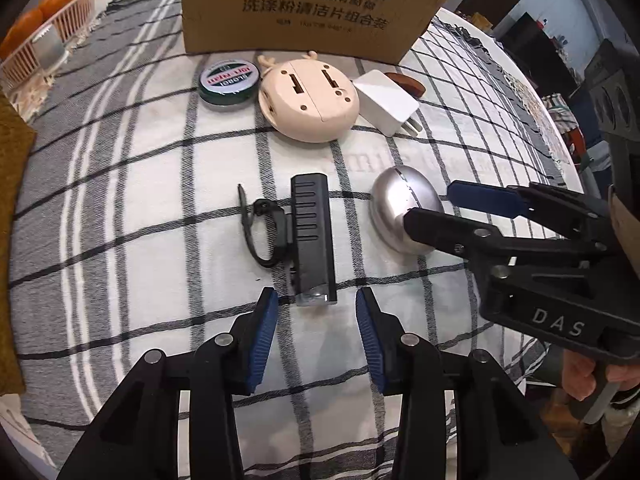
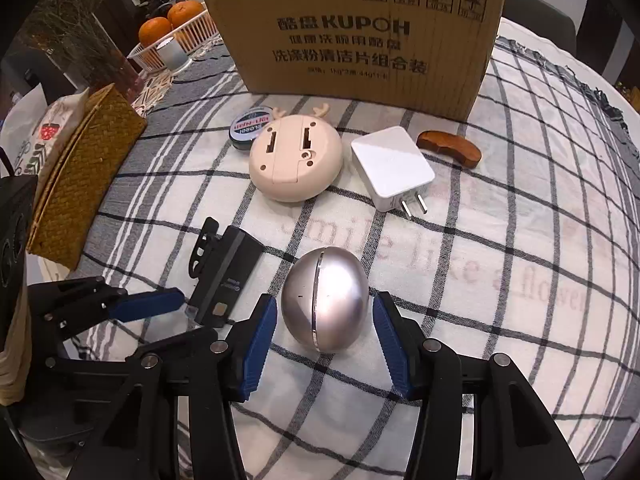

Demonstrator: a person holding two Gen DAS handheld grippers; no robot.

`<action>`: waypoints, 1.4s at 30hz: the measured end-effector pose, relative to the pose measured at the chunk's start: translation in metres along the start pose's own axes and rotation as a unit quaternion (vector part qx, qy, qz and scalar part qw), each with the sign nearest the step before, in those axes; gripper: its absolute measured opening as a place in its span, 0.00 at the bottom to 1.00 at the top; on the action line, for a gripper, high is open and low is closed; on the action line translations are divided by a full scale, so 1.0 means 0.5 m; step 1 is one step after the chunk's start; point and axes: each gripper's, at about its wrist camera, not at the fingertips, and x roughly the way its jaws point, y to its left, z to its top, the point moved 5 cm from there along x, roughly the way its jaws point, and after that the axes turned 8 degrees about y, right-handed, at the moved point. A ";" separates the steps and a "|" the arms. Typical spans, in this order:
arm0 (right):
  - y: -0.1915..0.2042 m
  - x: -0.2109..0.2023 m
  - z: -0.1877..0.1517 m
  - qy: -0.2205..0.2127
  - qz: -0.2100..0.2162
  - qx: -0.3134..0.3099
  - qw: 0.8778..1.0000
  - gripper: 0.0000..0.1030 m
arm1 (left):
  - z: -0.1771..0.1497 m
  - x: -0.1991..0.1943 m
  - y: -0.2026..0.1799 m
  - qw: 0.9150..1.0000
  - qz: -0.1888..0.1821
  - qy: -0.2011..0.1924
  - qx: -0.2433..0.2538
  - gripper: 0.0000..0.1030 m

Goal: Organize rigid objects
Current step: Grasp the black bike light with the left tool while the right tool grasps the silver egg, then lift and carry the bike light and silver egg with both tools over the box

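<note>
Right now my left gripper [image 1: 316, 304] has its fingers spread wide, hovering just short of the near end of the black bike light [image 1: 313, 240], which lies lengthwise on the checked cloth [image 1: 140, 260] of the worktop with its rubber strap [image 1: 262, 226] curled off to the left side. Neither blue pad touches the light.

My right gripper [image 2: 324, 322] also has its fingers spread, one on each side of the silver egg-shaped object [image 2: 325, 304]. I see narrow gaps between the pads and its shiny shell, so it is not pinched. It rests on the cloth just to the right of the bike light.

Farther out, a cream round gadget with small antlers [image 2: 295, 158] lies underside up near the middle. A green round tin [image 1: 229, 80] sits just beside it on the left, and a white plug charger [image 2: 392, 168] lies just beside it on the right, prongs pointing toward me. A small brown wooden piece [image 2: 450, 148] lies beyond the charger.

Behind all of these stands a cardboard box [image 2: 360, 36] printed KUPOH. Off to the far left a white basket [image 2: 192, 38] holds oranges [image 2: 168, 20], and a woven straw box [image 2: 84, 176] sits at the left edge.
</note>
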 end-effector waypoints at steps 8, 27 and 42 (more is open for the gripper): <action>0.000 0.024 0.011 0.010 0.004 0.004 1.000 0.50 | 0.017 0.018 0.012 1.000 -0.006 0.001 -0.016 0.31; 0.001 0.062 0.024 0.017 0.026 0.006 1.000 0.53 | 0.028 0.019 0.011 0.999 0.017 -0.027 -0.007 0.23; 0.006 0.018 0.027 -0.010 0.013 0.001 1.000 0.53 | 0.043 -0.042 0.025 0.995 0.043 -0.086 -0.018 0.23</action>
